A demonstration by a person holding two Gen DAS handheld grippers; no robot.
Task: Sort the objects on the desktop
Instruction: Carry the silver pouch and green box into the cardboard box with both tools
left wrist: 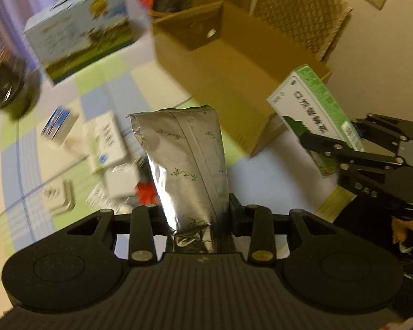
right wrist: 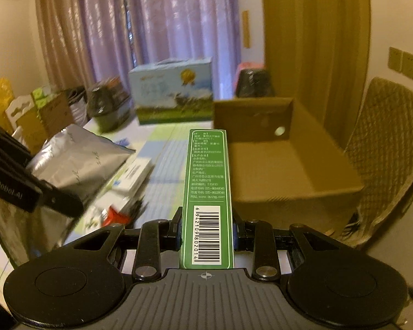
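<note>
My left gripper (left wrist: 198, 220) is shut on a silver foil pouch (left wrist: 183, 159), which stands up between its fingers above the table. The same pouch (right wrist: 77, 162) shows at the left of the right wrist view, with the left gripper (right wrist: 55, 198) clamped on it. My right gripper (right wrist: 206, 228) is shut on a green medicine box (right wrist: 208, 189) with a barcode, held lengthwise and raised. In the left wrist view that green box (left wrist: 314, 110) hangs beside the open cardboard box (left wrist: 234, 77), in the right gripper (left wrist: 325, 148). The cardboard box (right wrist: 283, 165) lies just right of the green box.
Several small white boxes (left wrist: 104, 143) and a red packet (left wrist: 147, 192) lie on the checked tablecloth (left wrist: 104, 79). A blue carton with a handle (right wrist: 173, 93) and dark jars (right wrist: 104, 101) stand at the far edge. A wicker chair (right wrist: 385, 148) stands to the right.
</note>
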